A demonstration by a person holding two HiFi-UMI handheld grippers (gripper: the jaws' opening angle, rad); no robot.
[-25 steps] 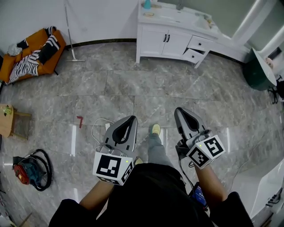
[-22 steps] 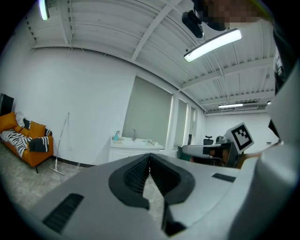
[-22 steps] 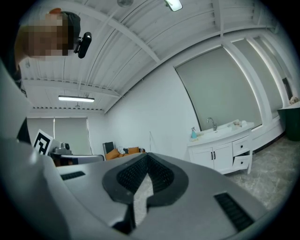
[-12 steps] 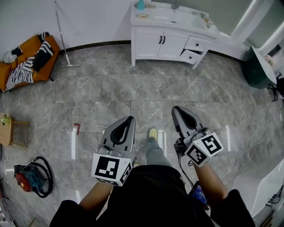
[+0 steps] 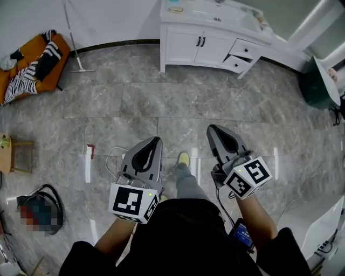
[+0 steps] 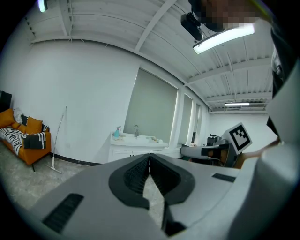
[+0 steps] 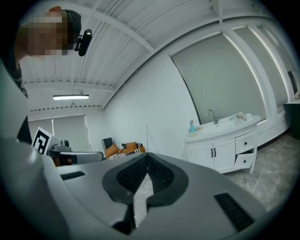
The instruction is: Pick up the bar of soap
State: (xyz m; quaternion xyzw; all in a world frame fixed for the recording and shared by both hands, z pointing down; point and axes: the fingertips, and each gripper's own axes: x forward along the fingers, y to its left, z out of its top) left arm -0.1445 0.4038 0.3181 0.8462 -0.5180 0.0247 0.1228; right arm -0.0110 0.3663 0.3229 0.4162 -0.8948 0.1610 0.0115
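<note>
A small tan bar that looks like the soap [image 5: 176,9] lies on the white vanity's countertop [image 5: 215,20] at the far wall, near a blue bottle [image 6: 116,132] and a faucet [image 6: 135,130]. Both grippers hang at waist height over the grey tile floor, far from the vanity. My left gripper [image 5: 157,139] is shut with nothing in it, its jaws meeting at the tip [image 6: 149,155]. My right gripper [image 5: 211,128] is likewise shut and empty [image 7: 147,154]. In both gripper views the vanity [image 7: 220,150] is distant and the soap is too small to make out.
An orange sofa [image 5: 32,64] with striped cloth stands at the left wall, with a mop [image 5: 73,38] leaning beside it. A small wooden stool [image 5: 11,153] and a coiled hose [image 5: 46,207] sit at the left. A vanity drawer [image 5: 240,62] hangs open. A white cable [image 5: 114,156] lies by the person's shoe [image 5: 184,158].
The person has shifted a little across the floor, so the vanity and sofa have slid slightly in the head view. Both grippers stay shut and level in front of the body.
</note>
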